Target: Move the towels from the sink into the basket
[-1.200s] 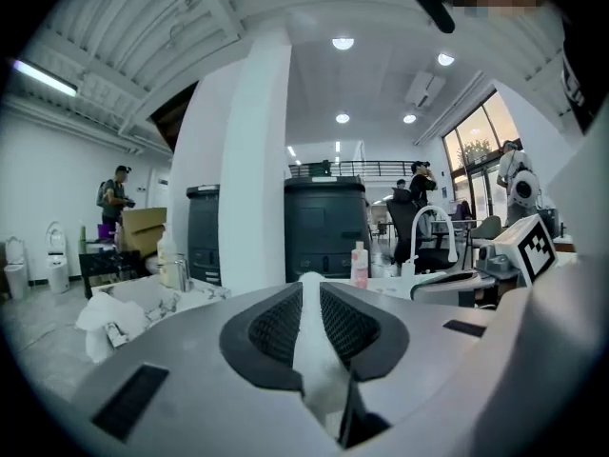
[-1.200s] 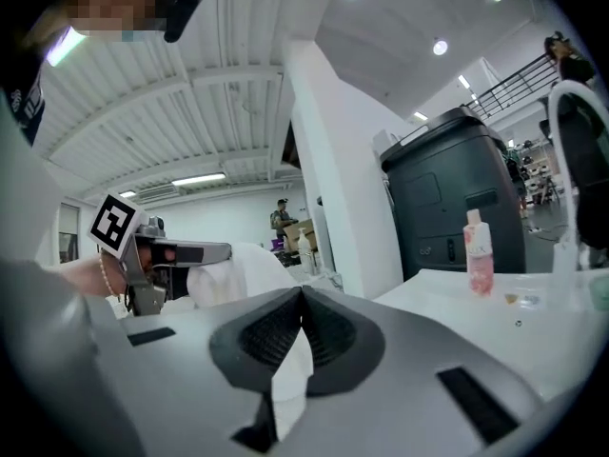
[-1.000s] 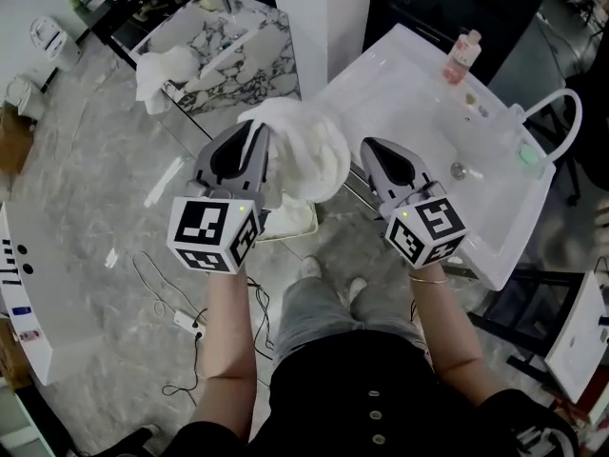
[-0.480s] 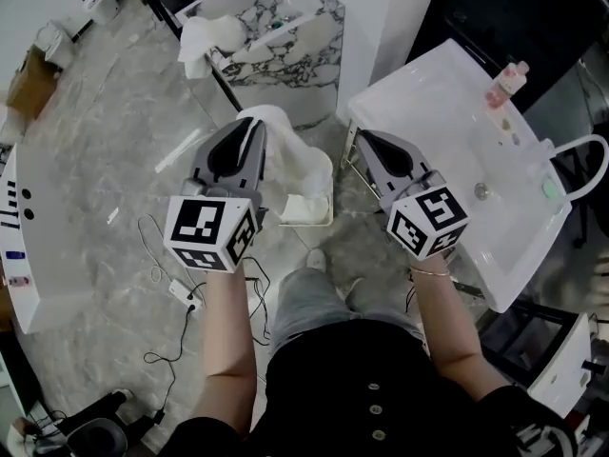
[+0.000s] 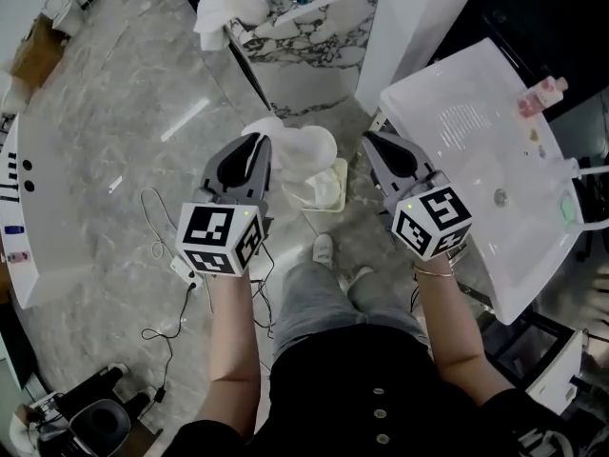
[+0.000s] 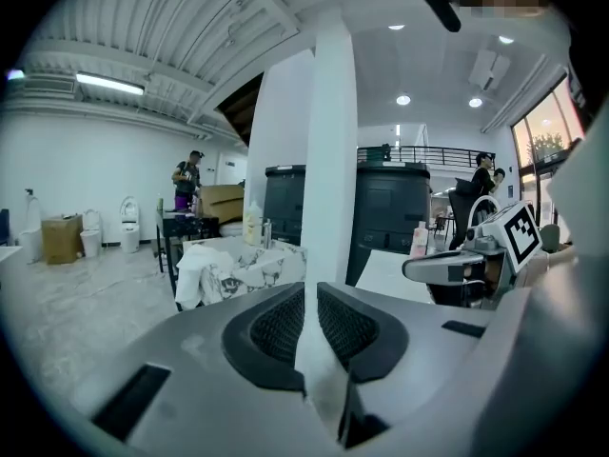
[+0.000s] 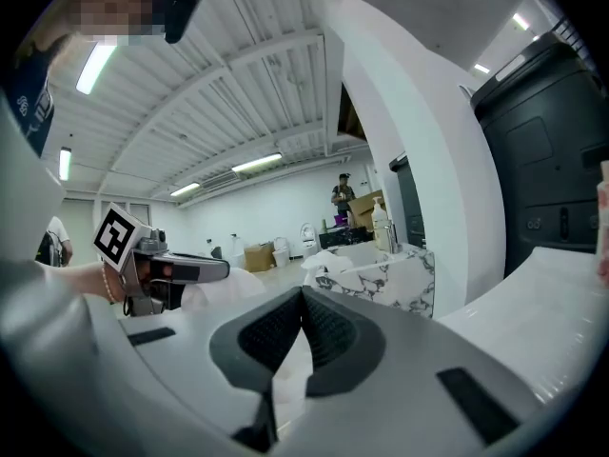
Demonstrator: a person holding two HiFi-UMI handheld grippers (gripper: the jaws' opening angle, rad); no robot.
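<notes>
Left gripper (image 5: 257,146) is clenched on a white towel (image 5: 303,149); its jaws have just been closing, with cloth pinched between the pads. Right gripper (image 5: 376,149) has its jaws together and grasps nothing. The towel hangs over the floor just above the small basket (image 5: 335,196), not in it yet. Basket looks to have pale cloth inside already; can't confirm. White sink (image 5: 457,150) to the right shows no towels, only a pink bottle (image 5: 540,95) at its far corner. Farther off, a second towel (image 5: 226,8) is draped on the marble washbasin (image 5: 314,27). Judgement: mid-task, drop pending, maybe one more fetch.
</notes>
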